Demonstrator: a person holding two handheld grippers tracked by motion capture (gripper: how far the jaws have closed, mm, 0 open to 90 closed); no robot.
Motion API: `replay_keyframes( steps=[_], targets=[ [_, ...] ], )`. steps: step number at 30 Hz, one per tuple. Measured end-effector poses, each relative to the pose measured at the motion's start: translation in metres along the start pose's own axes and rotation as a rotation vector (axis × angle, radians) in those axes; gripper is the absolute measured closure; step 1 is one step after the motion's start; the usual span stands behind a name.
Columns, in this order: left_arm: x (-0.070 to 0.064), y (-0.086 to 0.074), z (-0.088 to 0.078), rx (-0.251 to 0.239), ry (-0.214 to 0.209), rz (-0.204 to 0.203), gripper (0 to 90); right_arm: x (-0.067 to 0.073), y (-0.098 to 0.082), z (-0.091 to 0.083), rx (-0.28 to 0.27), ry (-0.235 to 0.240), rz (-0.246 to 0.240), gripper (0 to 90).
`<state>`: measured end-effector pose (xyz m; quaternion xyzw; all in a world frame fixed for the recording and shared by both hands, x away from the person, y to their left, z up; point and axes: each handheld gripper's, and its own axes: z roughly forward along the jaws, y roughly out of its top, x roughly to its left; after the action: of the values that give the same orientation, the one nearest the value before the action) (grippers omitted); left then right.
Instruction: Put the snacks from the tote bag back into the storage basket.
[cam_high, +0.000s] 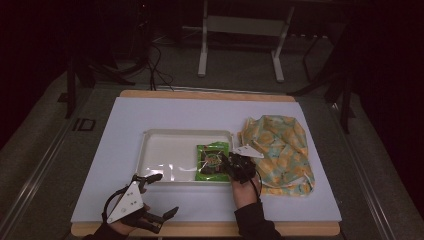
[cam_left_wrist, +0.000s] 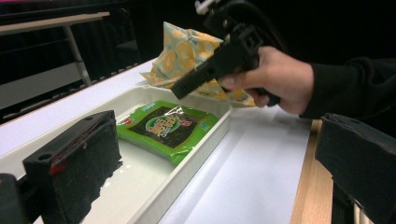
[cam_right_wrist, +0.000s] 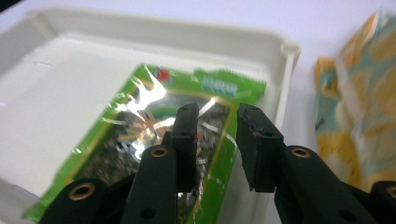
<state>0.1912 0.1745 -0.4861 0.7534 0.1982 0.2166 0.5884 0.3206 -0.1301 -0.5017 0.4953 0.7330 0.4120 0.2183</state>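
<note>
Resting near the table's front edge, the left gripper (cam_high: 159, 196) is held with jaws wide apart; a green snack packet (cam_high: 212, 161) is seen lying in the white tray (cam_high: 165, 150), under the right gripper (cam_high: 226, 165), jaws parted, nothing clamped.

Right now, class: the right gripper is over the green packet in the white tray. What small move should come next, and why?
Probably lift the right gripper straight up and clear of the tray. Its jaws stand apart with a gap between them, gripping nothing, and the packet lies flat in the tray's right end, so it looks already placed. The left gripper waits open near the table's front edge.
</note>
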Motion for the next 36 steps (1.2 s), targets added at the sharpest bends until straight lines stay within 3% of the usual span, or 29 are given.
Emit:
replay_keyframes(
  steps=[7, 10, 13, 17, 20, 25, 26, 36],
  targets=[
    [0.000, 0.000, 0.000, 0.003, 0.000, 0.001, 0.4, 0.002, 0.022, -0.009, 0.004, 0.034, -0.039, 51.6],
    [0.000, 0.000, 0.000, 0.004, 0.001, 0.000, 0.4, 0.001, 0.031, -0.013, -0.001, 0.022, -0.055, 45.0],
    [0.000, 0.000, 0.000, 0.004, 0.001, 0.002, 0.4, -0.001, 0.041, -0.015, 0.019, 0.044, -0.063, 35.8],
    [0.000, 0.000, 0.000, 0.002, 0.002, 0.000, 0.4, -0.007, 0.056, -0.021, 0.018, 0.053, -0.058, 29.2],
    [0.000, 0.000, 0.000, 0.004, 0.002, 0.000, 0.4, -0.014, 0.066, -0.027, 0.011, 0.085, -0.064, 21.6],
    [0.000, 0.000, 0.000, 0.005, 0.000, -0.001, 0.4, -0.022, 0.075, -0.037, -0.022, 0.098, -0.065, 18.0],
    [0.000, 0.000, 0.000, 0.006, 0.001, 0.000, 0.4, -0.029, 0.079, -0.043, -0.028, 0.104, -0.076, 16.2],
    [0.000, 0.000, 0.001, 0.011, 0.003, 0.000, 0.4, -0.056, 0.083, -0.064, -0.064, 0.038, -0.115, 16.2]
  ],
)
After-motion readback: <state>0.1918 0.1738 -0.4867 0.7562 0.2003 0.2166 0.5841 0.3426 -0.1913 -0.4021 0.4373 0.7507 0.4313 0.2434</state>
